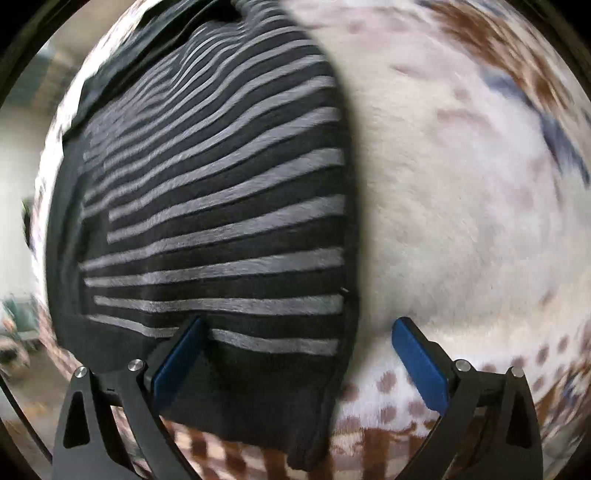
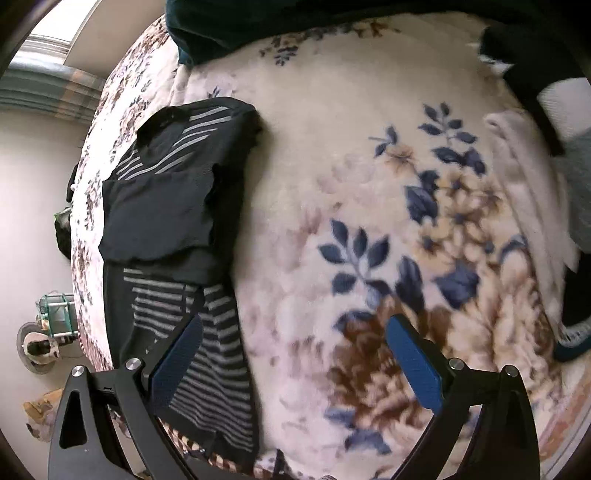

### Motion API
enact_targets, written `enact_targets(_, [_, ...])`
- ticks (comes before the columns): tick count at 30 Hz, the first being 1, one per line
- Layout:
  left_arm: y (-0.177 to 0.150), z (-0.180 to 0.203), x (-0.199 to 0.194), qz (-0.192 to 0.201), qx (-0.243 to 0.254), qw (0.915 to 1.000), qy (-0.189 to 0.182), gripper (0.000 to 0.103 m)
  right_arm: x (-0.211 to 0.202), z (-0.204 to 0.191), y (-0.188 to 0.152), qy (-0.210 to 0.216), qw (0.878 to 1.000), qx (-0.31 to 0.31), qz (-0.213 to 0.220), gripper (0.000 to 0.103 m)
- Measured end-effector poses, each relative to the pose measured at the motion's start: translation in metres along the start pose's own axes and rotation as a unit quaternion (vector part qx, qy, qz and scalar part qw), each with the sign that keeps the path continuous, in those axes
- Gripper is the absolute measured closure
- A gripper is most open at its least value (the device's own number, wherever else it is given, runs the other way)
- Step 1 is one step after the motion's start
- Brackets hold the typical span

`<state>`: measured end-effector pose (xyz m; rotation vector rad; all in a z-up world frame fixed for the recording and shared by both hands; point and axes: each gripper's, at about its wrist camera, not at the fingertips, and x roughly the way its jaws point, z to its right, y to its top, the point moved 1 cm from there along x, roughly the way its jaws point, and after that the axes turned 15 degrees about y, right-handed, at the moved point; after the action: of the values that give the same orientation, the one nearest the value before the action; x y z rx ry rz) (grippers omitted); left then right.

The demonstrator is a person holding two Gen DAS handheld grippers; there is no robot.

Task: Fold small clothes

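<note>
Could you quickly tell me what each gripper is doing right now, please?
Left gripper: open, holding nothing, over the striped garment.
Right gripper: open, holding nothing, above the floral blanket.

Matt striped knit shirt [image 1: 214,206]; fuzzy fleece blanket [image 1: 443,221]; matt blue jaws

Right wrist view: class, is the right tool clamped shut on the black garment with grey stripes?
No: the right tool stands wide open, with the black garment with grey stripes lying flat on the floral fleece blanket.

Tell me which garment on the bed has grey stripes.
The black garment along the blanket's left edge. The white cloth and the dark green fabric show no stripes.
</note>
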<state>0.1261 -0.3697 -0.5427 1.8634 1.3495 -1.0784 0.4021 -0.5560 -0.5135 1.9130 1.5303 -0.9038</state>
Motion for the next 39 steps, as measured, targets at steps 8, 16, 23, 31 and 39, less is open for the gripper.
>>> enact_targets(8, [0.011,-0.054,-0.002,0.044,-0.072,0.9927,-0.087,0.098,0.075,-0.009,0.064,0.100,0.995,0.019,-0.014,0.002])
enact_targets(16, [0.023,-0.095,-0.006,0.065,-0.096,0.9891,-0.091,0.099,0.151,0.001,0.129,0.160,0.984,0.082,0.004,0.007])
enact_targets(23, [0.017,-0.094,-0.033,0.082,-0.097,0.9879,-0.089,0.099,0.160,-0.019,0.140,0.141,0.988,0.053,0.019,0.080])
enact_targets(31, [-0.013,-0.140,-0.058,0.105,-0.135,0.9817,-0.085,0.099,0.127,-0.076,0.145,0.133,0.990,0.031,0.030,0.085])
enact_targets(39, [-0.034,-0.219,-0.055,0.108,-0.208,0.9665,-0.105,0.099,0.126,-0.167,0.154,0.074,0.997,0.013,0.029,0.086])
